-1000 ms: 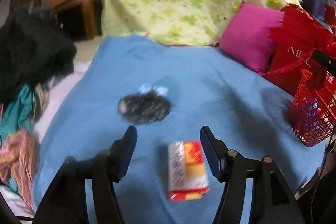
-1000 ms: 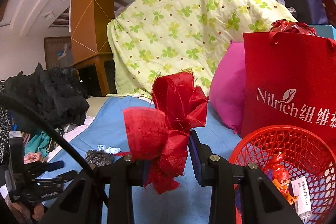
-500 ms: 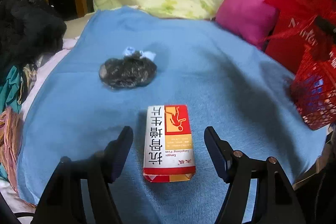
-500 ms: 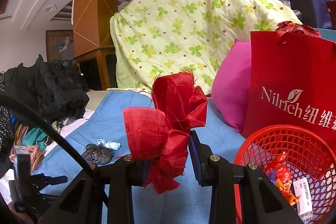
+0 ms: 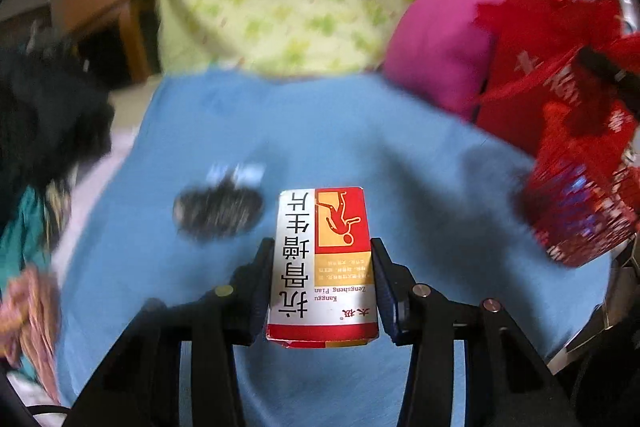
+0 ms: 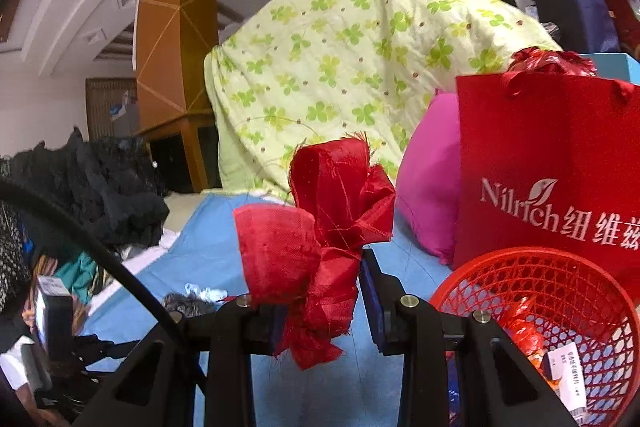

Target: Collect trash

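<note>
The left gripper (image 5: 322, 267) clamps a medicine box (image 5: 323, 263) squarely between its fingers. The right gripper (image 6: 320, 291) pinches a red ribbon bow (image 6: 316, 239). Carry the box level toward the red mesh basket (image 5: 580, 211) off to the right, and release only above its rim.

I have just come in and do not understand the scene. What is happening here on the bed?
A person is collecting trash with two hand-held tongs. The left tongs are closed on a red and white medicine box above the blue blanket. The right tongs hold the red ribbon of a red basket with wrappers inside. A dark crumpled wrapper lies on the blanket.
</note>
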`<act>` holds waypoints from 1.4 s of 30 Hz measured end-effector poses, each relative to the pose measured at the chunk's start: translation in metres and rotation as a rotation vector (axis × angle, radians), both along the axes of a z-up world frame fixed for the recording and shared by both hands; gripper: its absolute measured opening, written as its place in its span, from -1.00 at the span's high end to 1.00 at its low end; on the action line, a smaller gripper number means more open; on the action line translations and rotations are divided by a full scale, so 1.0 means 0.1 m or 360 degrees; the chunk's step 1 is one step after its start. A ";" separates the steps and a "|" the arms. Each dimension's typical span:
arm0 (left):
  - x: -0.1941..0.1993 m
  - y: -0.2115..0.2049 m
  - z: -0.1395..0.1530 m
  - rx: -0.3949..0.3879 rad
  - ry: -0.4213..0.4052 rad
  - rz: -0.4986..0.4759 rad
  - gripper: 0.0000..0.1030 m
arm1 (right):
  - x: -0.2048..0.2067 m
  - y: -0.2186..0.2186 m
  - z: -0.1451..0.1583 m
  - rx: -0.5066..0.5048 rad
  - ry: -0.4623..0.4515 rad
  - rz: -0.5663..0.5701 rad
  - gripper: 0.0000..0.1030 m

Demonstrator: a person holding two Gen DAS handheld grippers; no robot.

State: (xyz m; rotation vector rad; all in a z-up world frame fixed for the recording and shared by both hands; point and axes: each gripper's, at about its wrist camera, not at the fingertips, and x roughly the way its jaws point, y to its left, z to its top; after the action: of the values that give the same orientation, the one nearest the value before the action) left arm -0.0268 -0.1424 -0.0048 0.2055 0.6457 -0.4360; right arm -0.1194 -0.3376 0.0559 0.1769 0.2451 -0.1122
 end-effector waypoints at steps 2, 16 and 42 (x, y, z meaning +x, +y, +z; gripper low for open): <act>-0.08 -0.16 0.23 -0.0023 -0.0097 -0.0058 0.08 | -0.06 -0.07 0.03 0.0028 -0.0034 -0.0010 0.33; -0.44 -1.10 0.95 -0.0186 -0.0300 -0.0428 0.08 | -0.52 -0.65 0.13 0.0111 -0.0174 -0.0224 0.33; -0.53 -1.83 0.62 -0.0295 -0.0069 -0.0651 -0.37 | -1.06 -1.69 -0.10 0.0522 -0.0203 -0.0561 -0.50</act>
State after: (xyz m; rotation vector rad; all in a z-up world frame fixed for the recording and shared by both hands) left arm -0.0801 -0.3256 0.0575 0.1701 0.5159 -0.8788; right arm -0.2258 -0.5068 0.0456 0.5516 0.1011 -0.4101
